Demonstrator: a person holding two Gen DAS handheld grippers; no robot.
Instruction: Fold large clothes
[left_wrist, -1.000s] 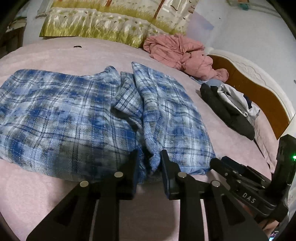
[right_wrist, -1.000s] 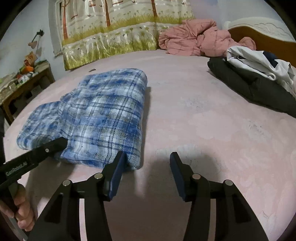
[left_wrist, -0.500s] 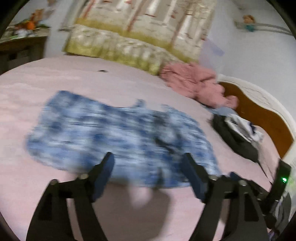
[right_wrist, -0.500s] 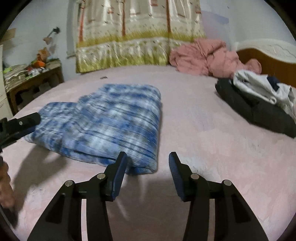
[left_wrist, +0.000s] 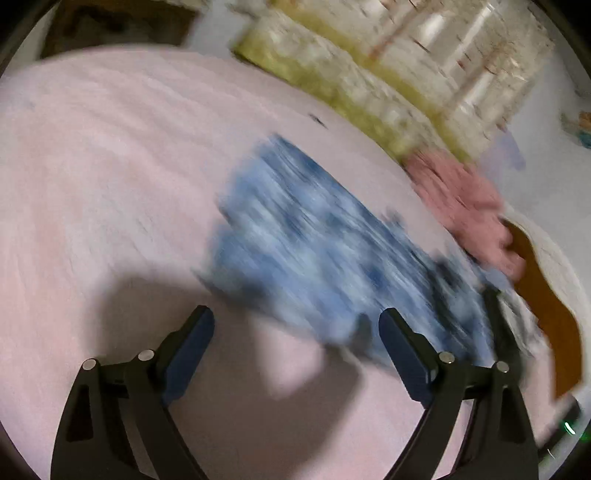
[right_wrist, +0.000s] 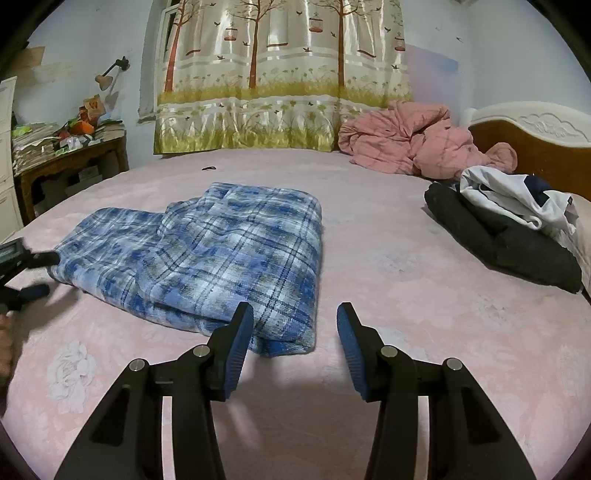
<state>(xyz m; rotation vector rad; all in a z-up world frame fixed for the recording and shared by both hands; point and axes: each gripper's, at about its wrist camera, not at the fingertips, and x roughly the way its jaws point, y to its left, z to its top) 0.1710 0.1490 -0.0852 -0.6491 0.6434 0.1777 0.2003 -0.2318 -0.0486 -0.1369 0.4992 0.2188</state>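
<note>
- A second ago the left gripper (left_wrist: 295, 343) had its jaws pinched shut on the near edge of the blue plaid garment (right_wrist: 207, 258). Now the jaws are wide apart with nothing in them.
- The left gripper has pulled back and swung away to the left. Its picture is very blurry, so it is moving fast.
- The right gripper (right_wrist: 291, 350) has its jaws open wide too, about the same as before, and holds nothing. It has lifted a bit and sits just above the near right corner of the garment.
- So the cloth has been let go. I think one fold is done and both grippers are free for the next one.
- The garment lies flat on the pink bed (right_wrist: 406, 295), toward the left of the middle. It is well apart from the pink blanket (right_wrist: 410, 144) and from the dark and white clothes (right_wrist: 506, 229) by the headboard.
- In the right wrist view its long side runs left to right across the bed. The thick folded part is on the right. A thinner, flatter part sticks out to the left, toward the left gripper.
- That left part still looks loose and not tucked in. I think it needs to be folded over the thick part next.
- The near edge looks a bit lumpy, so it may need smoothing.
</note>
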